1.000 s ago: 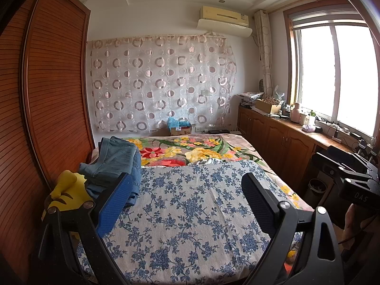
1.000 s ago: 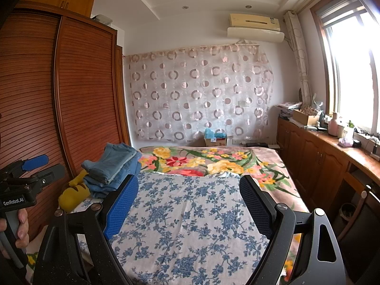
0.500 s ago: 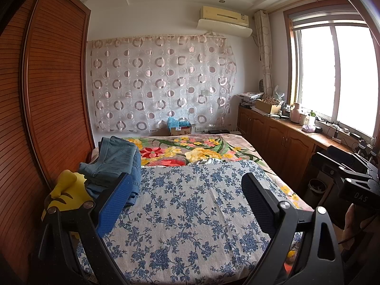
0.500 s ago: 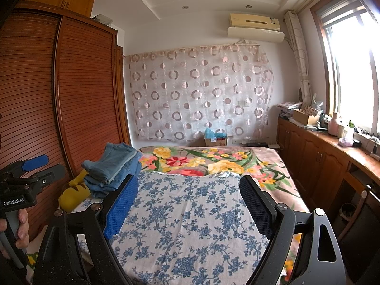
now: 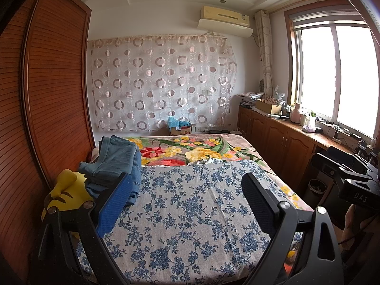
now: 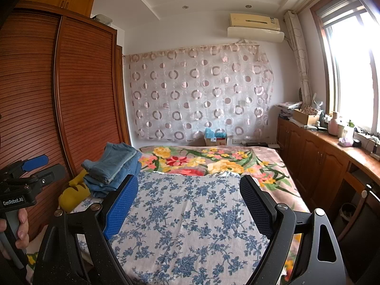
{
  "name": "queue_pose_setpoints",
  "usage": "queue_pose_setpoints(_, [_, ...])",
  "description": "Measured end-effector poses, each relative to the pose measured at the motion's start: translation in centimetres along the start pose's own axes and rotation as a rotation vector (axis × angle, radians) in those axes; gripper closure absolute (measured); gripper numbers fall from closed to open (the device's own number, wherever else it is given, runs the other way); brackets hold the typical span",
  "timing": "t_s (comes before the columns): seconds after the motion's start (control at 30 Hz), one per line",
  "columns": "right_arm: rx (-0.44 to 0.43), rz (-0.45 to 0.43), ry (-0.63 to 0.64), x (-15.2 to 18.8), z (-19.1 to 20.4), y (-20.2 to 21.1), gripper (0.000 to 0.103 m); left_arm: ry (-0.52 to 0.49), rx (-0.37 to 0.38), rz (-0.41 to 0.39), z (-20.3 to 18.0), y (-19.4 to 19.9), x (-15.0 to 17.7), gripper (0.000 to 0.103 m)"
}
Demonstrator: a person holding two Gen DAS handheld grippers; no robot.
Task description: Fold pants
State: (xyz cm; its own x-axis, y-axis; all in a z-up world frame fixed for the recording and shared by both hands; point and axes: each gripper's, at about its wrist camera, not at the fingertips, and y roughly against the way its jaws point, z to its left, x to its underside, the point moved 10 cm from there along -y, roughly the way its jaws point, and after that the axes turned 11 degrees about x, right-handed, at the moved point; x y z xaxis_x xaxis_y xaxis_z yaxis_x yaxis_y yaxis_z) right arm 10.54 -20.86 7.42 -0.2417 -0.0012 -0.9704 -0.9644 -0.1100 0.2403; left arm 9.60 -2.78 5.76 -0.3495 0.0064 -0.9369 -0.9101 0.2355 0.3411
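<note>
While both sets of jaws stand released and empty above the bed point(image 5: 185, 213), the pants point(image 5: 116, 163) lie stacked at the bed's left edge, beside the yellow toy point(image 5: 64, 194). Risk: the left gripper point(image 5: 185, 204) or right gripper point(image 6: 187, 204) pinching several layers would drag the whole stack.

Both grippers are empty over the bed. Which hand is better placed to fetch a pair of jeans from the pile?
Probably left. The jeans pile sits at the bed's left edge beside the wardrobe; the open left gripper has it just past its blue finger, nearer than the open right gripper.
</note>
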Motion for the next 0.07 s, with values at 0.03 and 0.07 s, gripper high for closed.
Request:
queue_pose_setpoints(0.03, [0.002, 0.0, 0.001, 0.02, 0.03, 0.0, 0.015, 0.0, 0.0, 0.0, 0.0, 0.0, -0.01, 0.009])
queue_pose_setpoints(0.07, [0.001, 0.001, 0.0, 0.02, 0.05, 0.01, 0.015, 0.001, 0.001, 0.0, 0.0, 0.01, -0.01, 0.009])
